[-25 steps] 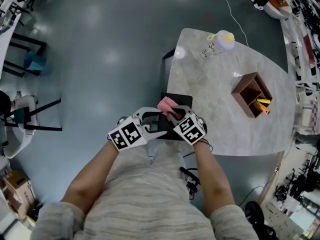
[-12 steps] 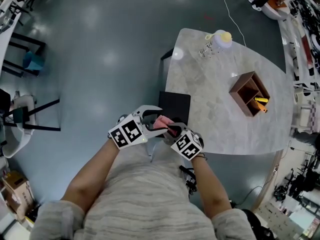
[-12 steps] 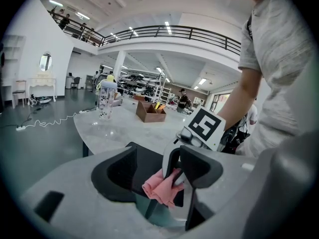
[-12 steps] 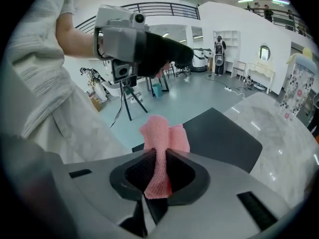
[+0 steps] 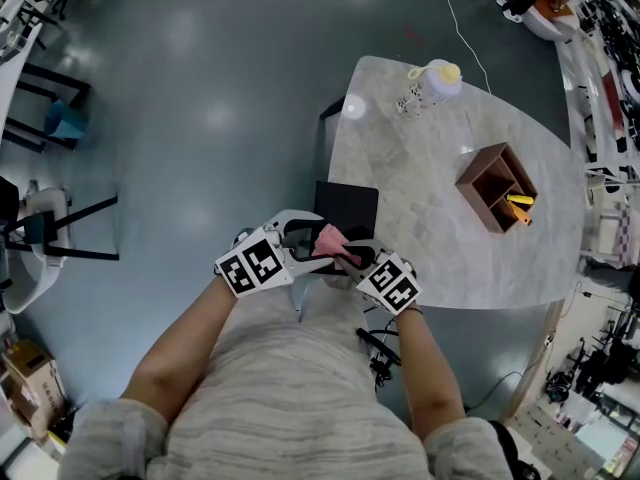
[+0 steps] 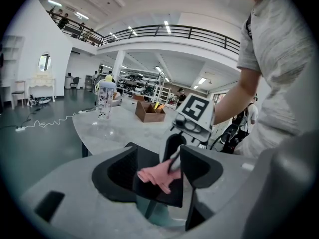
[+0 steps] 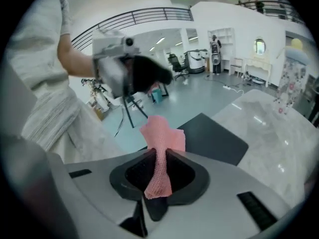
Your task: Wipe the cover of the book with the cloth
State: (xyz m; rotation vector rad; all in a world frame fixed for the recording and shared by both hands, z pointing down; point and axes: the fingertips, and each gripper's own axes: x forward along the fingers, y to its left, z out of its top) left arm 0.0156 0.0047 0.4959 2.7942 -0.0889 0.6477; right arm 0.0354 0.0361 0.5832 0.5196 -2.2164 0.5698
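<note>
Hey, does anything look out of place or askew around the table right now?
Yes. The black book isn't fully on the table. Its left side juts past the table's edge and hangs over the floor, so it could tip off if pressed there. The right gripper is pinching the pink cloth just above it.

**The pale surface and what sits on it**

The surface (image 5: pixel 440 168) is pale grey like marble, with round corners. It stands on a shiny blue-grey floor (image 5: pixel 200 118). A black book (image 5: pixel 345 206) lies flat at its near left edge, and one side pokes out a little past the edge. A clear bottle (image 5: pixel 432 83) with a yellow lid stands at the far corner. A brown wooden box (image 5: pixel 495 186) sits toward the right, well apart from both. Something yellow and orange (image 5: pixel 522 205) lies in one part of it.
</note>
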